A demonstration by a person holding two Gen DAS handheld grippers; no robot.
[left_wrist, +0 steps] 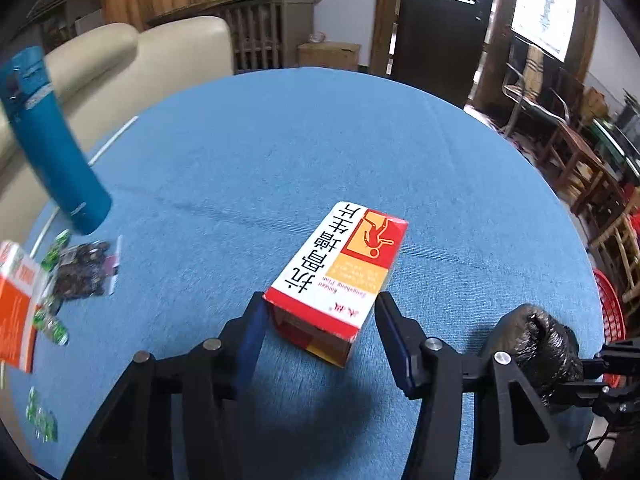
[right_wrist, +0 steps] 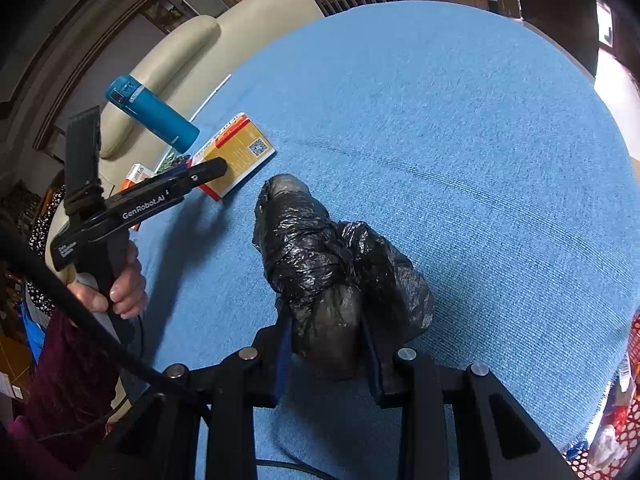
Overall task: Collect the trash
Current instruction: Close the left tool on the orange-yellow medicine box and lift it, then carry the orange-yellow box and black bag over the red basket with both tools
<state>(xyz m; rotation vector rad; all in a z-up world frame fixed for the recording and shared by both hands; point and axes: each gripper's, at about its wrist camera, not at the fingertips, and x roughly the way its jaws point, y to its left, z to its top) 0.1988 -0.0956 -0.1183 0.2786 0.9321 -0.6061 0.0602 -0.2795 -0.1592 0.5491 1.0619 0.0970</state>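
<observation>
Left wrist view: I have my left gripper (left_wrist: 320,328) angled down over 1 rectangular cardboard carton (left_wrist: 338,278), glossy white with red and yellow panels and black printed characters. Its near end flap is open, and that end sits between my 2 blue-padded fingers (left_wrist: 252,344). The jaws stand part open; the left pad is at the carton's corner, while a gap shows on the right, so nothing is gripped. The carton lies flat on the blue woven tablecloth (left_wrist: 280,152), which is round-edged and finely ribbed.

Left of this gripper stands 1 smooth teal cylindrical bottle (left_wrist: 56,148), and below it lies a scatter of crinkled wrappers (left_wrist: 82,268), some dark, some green and shiny; I cannot count them surely. At the far left edge is 1 orange and white box (left_wrist: 16,308), blurred. To the right, a red mesh basket (left_wrist: 610,308) peeks past the table's rim.

In the right wrist view, my right gripper (right_wrist: 326,344) is clamped narrow on 1 crumpled black plastic bag (right_wrist: 320,256), thin, glossy and wrinkled, bunched into a lumpy roll that extends forward from the jaws over the cloth. Ahead and to the left of it I see the carton's yellow back face. A hand (right_wrist: 120,284) in a dark red sleeve (right_wrist: 68,376) holds the left gripper's handle
</observation>
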